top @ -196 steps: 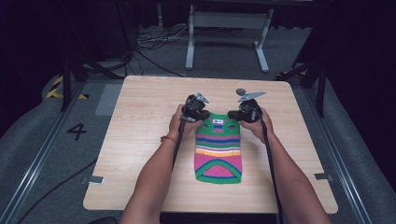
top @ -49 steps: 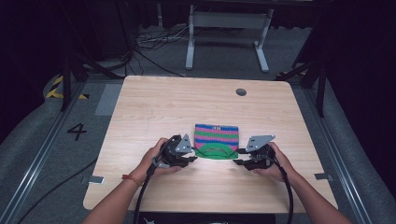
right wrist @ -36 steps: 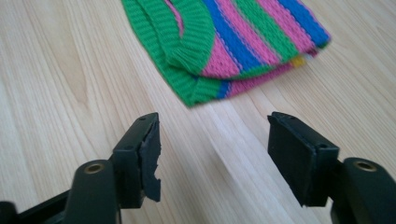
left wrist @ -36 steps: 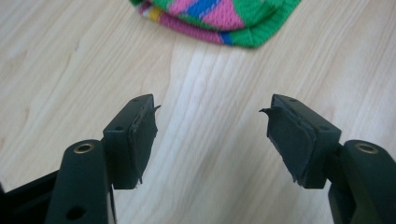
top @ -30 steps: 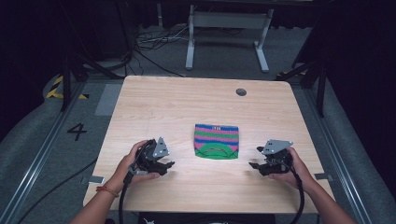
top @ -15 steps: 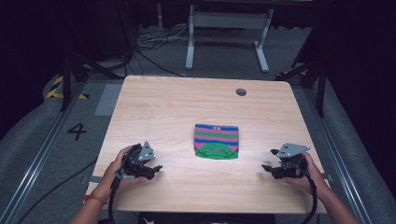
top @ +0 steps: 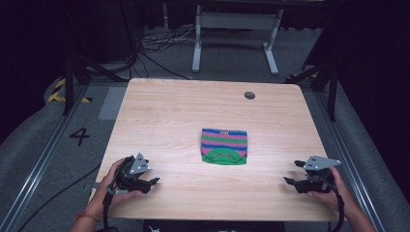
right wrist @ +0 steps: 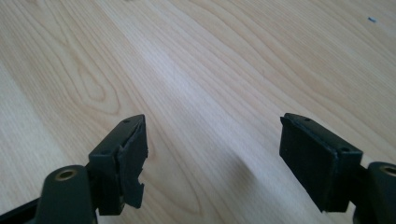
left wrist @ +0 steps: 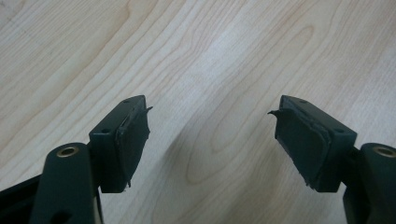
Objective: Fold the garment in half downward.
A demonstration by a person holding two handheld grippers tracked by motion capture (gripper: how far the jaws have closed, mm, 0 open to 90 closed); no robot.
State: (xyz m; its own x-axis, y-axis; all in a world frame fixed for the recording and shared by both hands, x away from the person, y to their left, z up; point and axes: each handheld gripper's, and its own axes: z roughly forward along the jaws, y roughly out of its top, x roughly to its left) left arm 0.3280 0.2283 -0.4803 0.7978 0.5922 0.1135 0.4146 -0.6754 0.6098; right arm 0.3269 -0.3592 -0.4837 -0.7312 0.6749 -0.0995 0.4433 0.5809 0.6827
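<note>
A knitted cloth point(top: 224, 146) with green, pink, blue and orange stripes lies folded flat in the middle of the wooden table point(top: 183, 111). My left gripper point(top: 153, 182) rests near the table's front left corner, far from the cloth, jaws open over bare wood point(left wrist: 210, 107). My right gripper point(top: 293, 174) sits near the front right edge, also well away from the cloth. Its jaws point(right wrist: 212, 121) stand open and have just been opening wider, with nothing between them. A hand holds each gripper from below.
A small round grey grommet point(top: 249, 95) is set in the table's far right part. Beyond the far edge stand a metal frame point(top: 234, 29) and loose cables point(top: 159, 41) on the grey floor. Rails run along both sides of the table.
Both hands have drawn back from the folded cloth, outward and toward the near edge, the left one leftward, the right one rightward. The cloth has stayed put.
</note>
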